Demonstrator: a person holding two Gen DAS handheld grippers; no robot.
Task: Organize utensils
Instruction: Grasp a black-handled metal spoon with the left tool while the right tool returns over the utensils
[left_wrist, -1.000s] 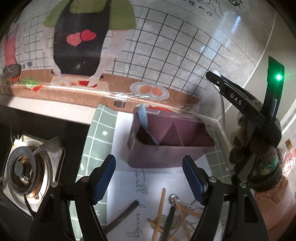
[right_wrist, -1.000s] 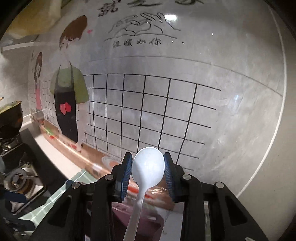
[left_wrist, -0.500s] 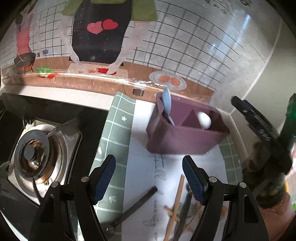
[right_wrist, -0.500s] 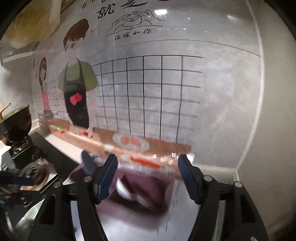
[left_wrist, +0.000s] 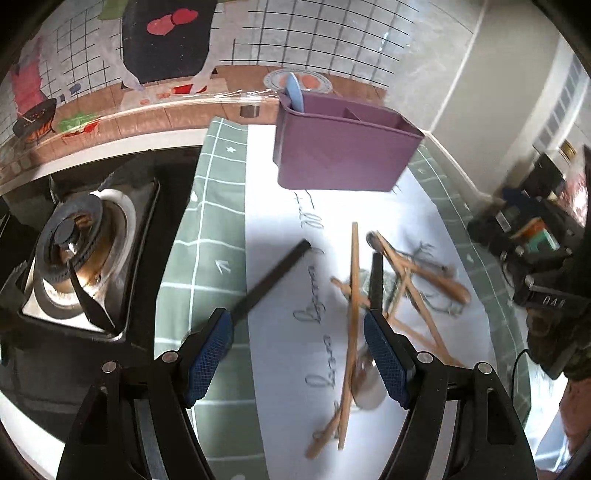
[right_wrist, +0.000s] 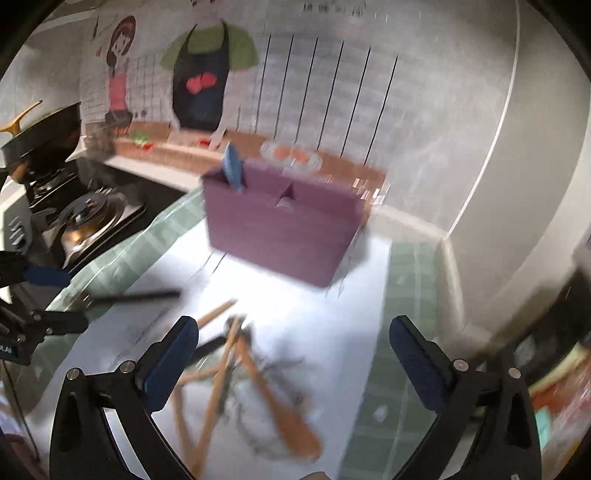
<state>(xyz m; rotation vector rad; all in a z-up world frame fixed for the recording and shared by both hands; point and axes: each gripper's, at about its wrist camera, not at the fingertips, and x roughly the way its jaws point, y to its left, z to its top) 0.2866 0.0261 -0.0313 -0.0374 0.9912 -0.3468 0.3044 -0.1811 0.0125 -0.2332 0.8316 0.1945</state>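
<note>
I see the purple utensil caddy upright at the far end of the white mat. Its left compartment holds a blue spoon; a white spoon sits in the middle compartment. Wooden chopsticks lie scattered near me. My left gripper stands open, empty. My right gripper has just been opening, nothing between the jaws.

Matt purple plastic holder; wooden chopsticks; glossy wall tiles.
</note>
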